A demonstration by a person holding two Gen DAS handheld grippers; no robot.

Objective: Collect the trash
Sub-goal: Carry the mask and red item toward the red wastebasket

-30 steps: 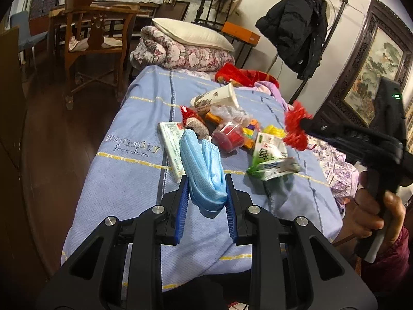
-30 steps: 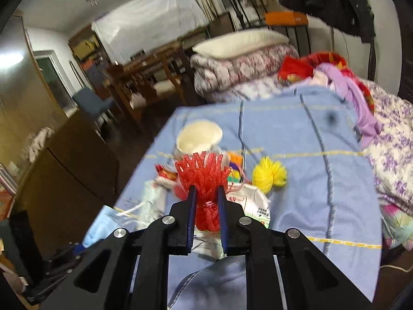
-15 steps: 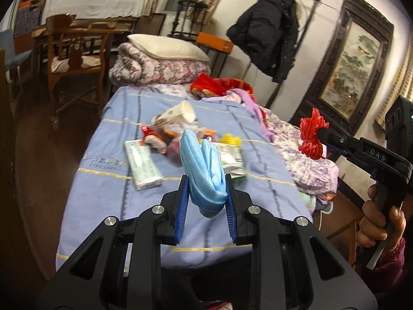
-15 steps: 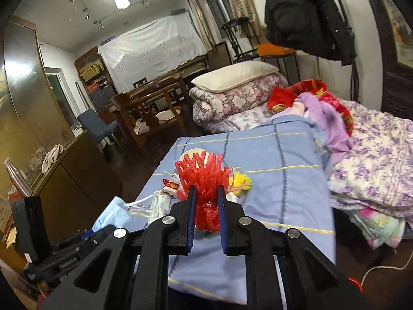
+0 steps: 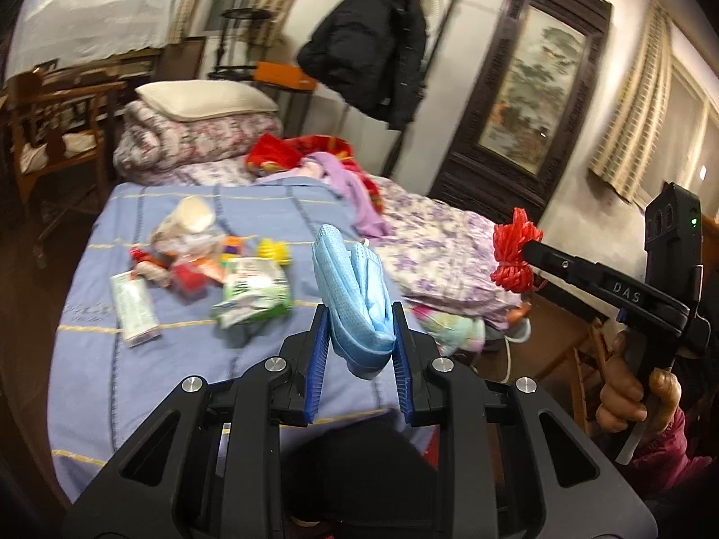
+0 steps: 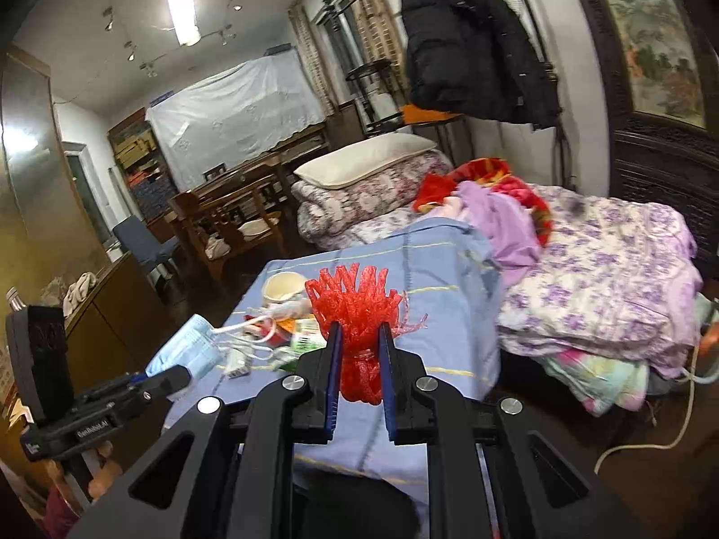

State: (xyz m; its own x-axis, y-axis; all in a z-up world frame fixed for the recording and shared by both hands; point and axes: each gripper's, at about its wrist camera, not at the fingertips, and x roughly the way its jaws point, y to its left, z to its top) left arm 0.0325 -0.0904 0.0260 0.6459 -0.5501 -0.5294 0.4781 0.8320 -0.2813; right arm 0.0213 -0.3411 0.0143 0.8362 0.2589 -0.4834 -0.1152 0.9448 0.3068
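Both loads have been drawn back from the bed since the earlier frames, when they hung right over the litter: the blue mask (image 5: 355, 296) and the red net (image 6: 359, 314) now sit clear of the bed's near edge, the pile shrinking behind them. The left hand-held gripper (image 5: 357, 337) is clamped tight on the folded mask; the right hand-held gripper (image 6: 359, 359) is pinched on the bunched net, seen from the side in the left view with a hand (image 5: 629, 404) on its grip. Two pieces are thus lifted but not yet dropped anywhere; no bin shows in either view. Much is left on the blue sheet (image 5: 179, 382): a green packet (image 5: 251, 296) near the middle, a white pack (image 5: 135, 310) toward the left edge, a paper cup (image 5: 193, 215) lying farther back, and a blurred heap of small red, orange and yellow scraps (image 5: 211, 265) between them. Judged from this, the job is early.
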